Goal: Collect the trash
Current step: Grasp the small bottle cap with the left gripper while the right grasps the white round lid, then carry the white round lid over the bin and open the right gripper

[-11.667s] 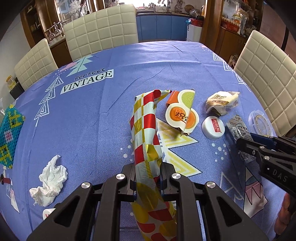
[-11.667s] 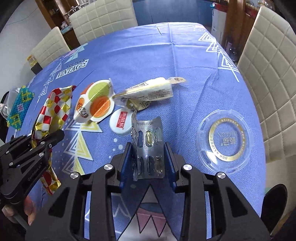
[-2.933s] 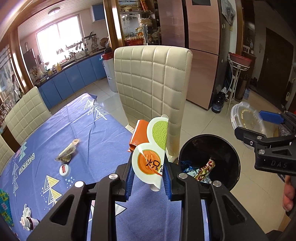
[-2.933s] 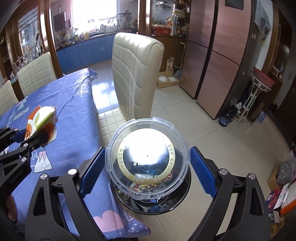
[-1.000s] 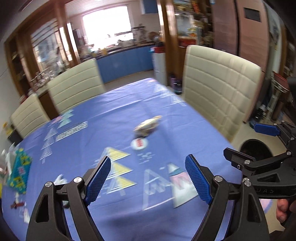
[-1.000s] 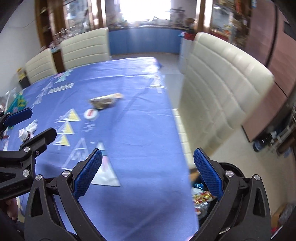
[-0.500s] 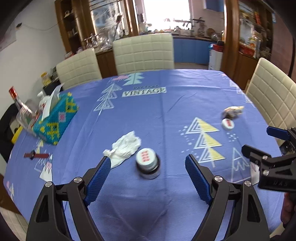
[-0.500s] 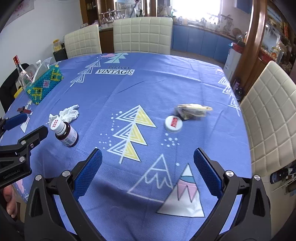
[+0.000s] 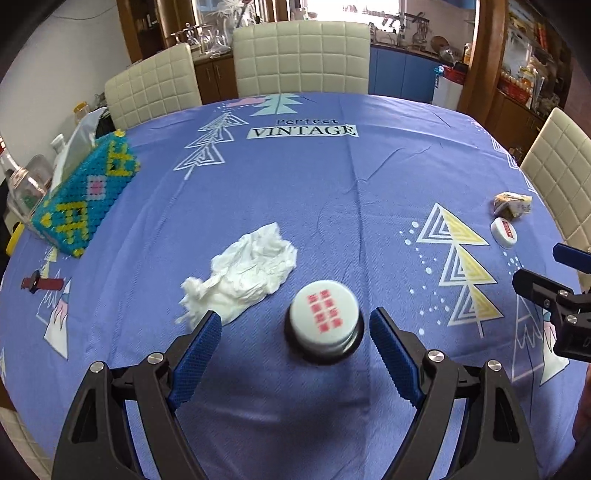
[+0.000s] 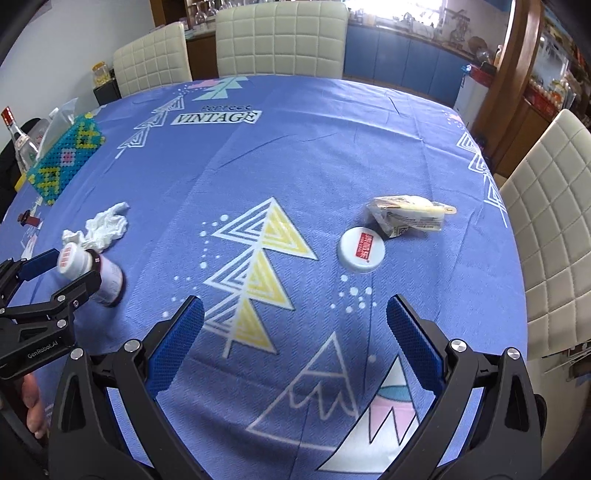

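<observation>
Bright daylight enters through the overexposed rear windows (image 9: 332,7). Soft shadows only. Strong fisheye bending and dark vignetting at the edges. The bottle cap (image 9: 324,318) appears blurred; the tablecloth (image 10: 295,166) is evenly lit.

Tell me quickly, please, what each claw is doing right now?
Left claw: open, holding nothing, straddling the small bottle.
Right claw: open, empty, above the tablecloth.
</observation>
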`<state>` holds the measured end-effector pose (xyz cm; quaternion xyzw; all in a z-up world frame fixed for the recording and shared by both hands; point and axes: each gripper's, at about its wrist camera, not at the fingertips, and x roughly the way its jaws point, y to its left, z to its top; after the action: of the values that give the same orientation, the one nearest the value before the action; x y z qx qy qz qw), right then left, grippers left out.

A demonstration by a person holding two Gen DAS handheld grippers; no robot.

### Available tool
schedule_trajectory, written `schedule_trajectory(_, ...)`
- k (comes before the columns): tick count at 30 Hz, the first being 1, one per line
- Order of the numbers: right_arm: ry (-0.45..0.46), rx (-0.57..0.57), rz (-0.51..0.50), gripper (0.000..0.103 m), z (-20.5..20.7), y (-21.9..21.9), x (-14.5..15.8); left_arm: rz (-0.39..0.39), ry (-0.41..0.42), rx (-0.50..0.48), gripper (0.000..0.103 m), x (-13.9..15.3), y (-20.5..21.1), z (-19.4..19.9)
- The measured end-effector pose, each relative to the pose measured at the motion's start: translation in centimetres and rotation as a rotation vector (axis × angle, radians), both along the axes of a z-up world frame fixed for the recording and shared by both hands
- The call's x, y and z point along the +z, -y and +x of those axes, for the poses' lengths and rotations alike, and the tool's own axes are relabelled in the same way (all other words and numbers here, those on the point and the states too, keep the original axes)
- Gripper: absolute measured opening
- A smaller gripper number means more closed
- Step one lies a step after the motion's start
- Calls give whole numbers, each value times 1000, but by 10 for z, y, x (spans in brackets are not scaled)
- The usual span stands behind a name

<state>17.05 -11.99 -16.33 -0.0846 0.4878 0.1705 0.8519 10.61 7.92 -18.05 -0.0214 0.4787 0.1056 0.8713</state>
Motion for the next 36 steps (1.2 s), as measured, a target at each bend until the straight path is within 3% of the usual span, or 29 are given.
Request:
schedule_trajectory(3,-3,-24,-16,98,14,4,-7,-38,-53,-31,43,-13,3,16)
schedule_trajectory(11,-19,-72,-8,94,51,13,-22,5,-27,-99,43,-12,21,45)
schedule_trajectory(15,-45,-66,-3,70,65,10,-33,26,-10,-115,43,-10,25,61)
schedule_trajectory(17,-53,-68,-5,68,71,8,-38,29,-5,-117,43,-10,25,71)
schedule_trajectory(22,-45,-58,-15,41,77,8,-42,31,6,-117,43,-9,26,91)
schedule_trajectory(36,-30,-35,-19,41,50,15,-31,31,5,-167,43,-4,45,83)
